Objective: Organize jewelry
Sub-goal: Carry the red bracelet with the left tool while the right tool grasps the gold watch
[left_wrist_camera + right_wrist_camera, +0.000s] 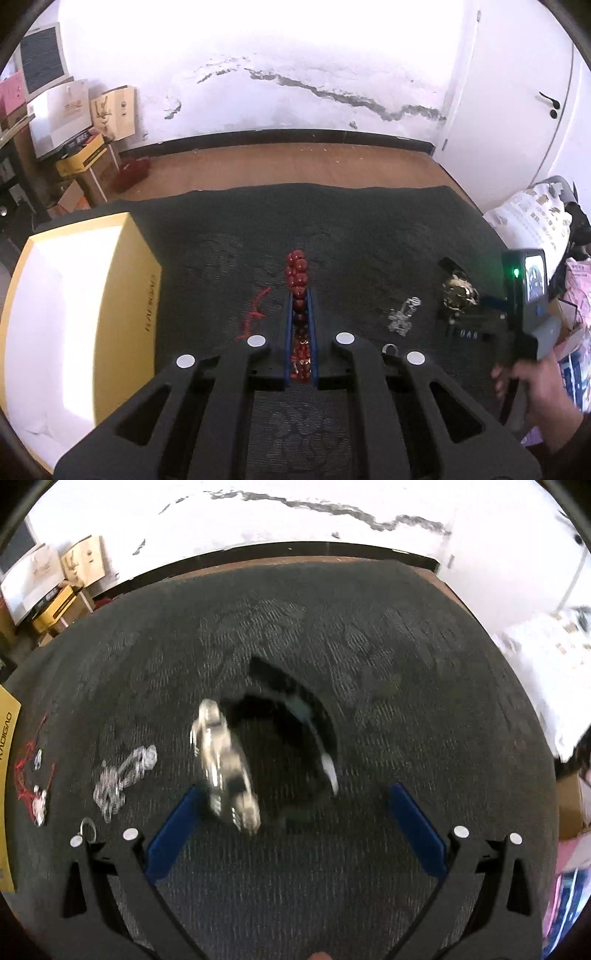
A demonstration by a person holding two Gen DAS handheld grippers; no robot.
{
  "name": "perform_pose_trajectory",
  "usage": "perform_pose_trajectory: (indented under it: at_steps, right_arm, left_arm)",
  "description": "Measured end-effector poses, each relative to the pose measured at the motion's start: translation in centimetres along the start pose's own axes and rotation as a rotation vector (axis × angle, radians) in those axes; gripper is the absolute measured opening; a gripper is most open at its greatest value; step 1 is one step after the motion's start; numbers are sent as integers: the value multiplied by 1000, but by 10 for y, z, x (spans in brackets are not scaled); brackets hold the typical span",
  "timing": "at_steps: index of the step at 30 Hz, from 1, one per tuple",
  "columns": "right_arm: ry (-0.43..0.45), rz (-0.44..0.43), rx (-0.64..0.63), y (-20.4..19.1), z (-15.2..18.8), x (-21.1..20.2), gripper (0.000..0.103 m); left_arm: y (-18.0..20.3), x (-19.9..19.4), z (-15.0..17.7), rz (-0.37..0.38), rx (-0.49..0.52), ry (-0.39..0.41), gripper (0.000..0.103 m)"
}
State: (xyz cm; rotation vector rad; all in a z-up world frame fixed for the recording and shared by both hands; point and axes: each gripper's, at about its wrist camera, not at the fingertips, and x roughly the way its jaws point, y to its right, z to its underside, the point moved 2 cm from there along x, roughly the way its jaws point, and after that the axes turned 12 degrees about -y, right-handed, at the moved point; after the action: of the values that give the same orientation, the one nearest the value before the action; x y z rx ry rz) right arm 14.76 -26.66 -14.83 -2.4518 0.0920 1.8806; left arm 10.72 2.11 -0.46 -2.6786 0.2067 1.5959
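My left gripper is shut on a red bead bracelet, whose beads stick out past the fingertips above the dark cloth. A yellow box with a white inside stands to its left. A red cord piece lies between the box and the gripper. My right gripper is wide open and empty over a silver-gold watch with a black strap, blurred by motion. A clear crystal bracelet lies to its left, and also shows in the left wrist view.
A dark grey cloth covers the wooden table. A small silver ring lies by the right gripper's left side. Cardboard boxes and bags are stacked at the far left. Bags sit at the right edge.
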Motion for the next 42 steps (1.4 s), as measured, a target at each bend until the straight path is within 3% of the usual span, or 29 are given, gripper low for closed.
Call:
perform_pose_trajectory:
  at_steps: [4,6,7,8,10,15,21,28,32,42]
  right_arm:
    - [-23,-6,-21,2,-13,4,97]
    - [-23,-10,-34,-1,-13,1,87]
    - [-17,-18,-48,-4,-17,-2,68]
    - [-8,-21,-63,-8,-16,-6,60]
    - [-18,-10,-68,-11,-16,-8,57]
    - [-6,-20,-65,-13,-13,-23,55]
    - [57,-76,-107,-47,-12,-71,55]
    - [132,-162,-240,-131,-1,-134,55]
    - [163,-206,-327,-185,9,-159,55]
    - [168,-272,-484,-307,31,-175,55]
  left_arm:
    - [-13,4,2,-10,-13,-20,7]
    - [-15,8,3,-5,-14,-33,7]
    - [-16,9,3,1,-17,-40,7]
    - [-19,10,2,9,-25,-47,7]
    - [-23,6,0,9,-30,-41,7]
    - [-32,1,-1,-2,-46,-34,7]
    - [-40,-4,0,-9,-61,-44,7]
    - [-55,-20,10,-29,-74,-41,7]
    - [-86,-37,20,-51,-116,-22,7]
    - [-178,-66,44,-127,-234,10,7]
